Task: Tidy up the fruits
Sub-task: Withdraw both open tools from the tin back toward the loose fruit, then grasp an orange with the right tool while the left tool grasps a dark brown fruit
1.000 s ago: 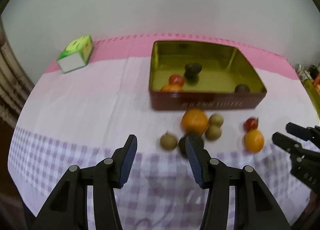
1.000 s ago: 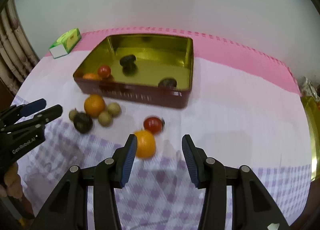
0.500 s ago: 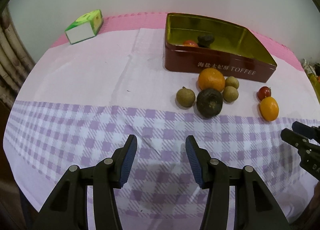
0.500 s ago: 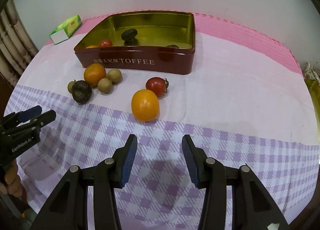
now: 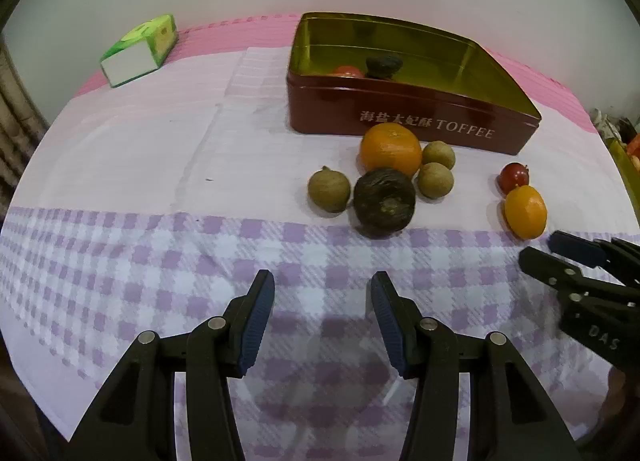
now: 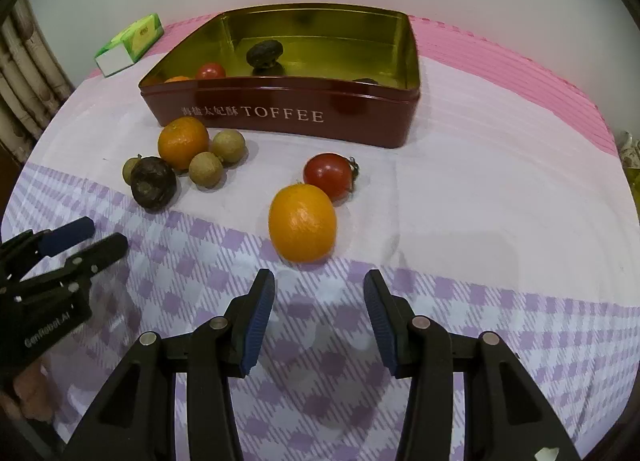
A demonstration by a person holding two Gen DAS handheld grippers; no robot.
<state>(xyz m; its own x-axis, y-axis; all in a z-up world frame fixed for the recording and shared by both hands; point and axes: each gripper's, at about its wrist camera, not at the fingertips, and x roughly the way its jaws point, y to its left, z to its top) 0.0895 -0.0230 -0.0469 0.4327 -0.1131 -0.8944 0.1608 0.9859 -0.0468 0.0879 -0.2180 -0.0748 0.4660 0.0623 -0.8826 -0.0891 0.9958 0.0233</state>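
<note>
Just in front of the toffee tin (image 6: 280,117), loose fruit dots the cloth: an orange (image 6: 302,223) beside a tomato (image 6: 328,175), and both the left gripper (image 5: 322,315) and right gripper (image 6: 319,311) hover nearer us, jaws apart, gripping nothing.

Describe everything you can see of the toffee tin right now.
The toffee tin is a shallow, lidless rectangular box that looks like metal, dark red outside with pale lettering ending in TOFFEE, shiny gold inside. It sits flat on the tablecloth towards the far side. Inside lie a cherry tomato, a dark wrinkled fruit, and bits of an orange fruit and another dark one behind the near wall.
</note>
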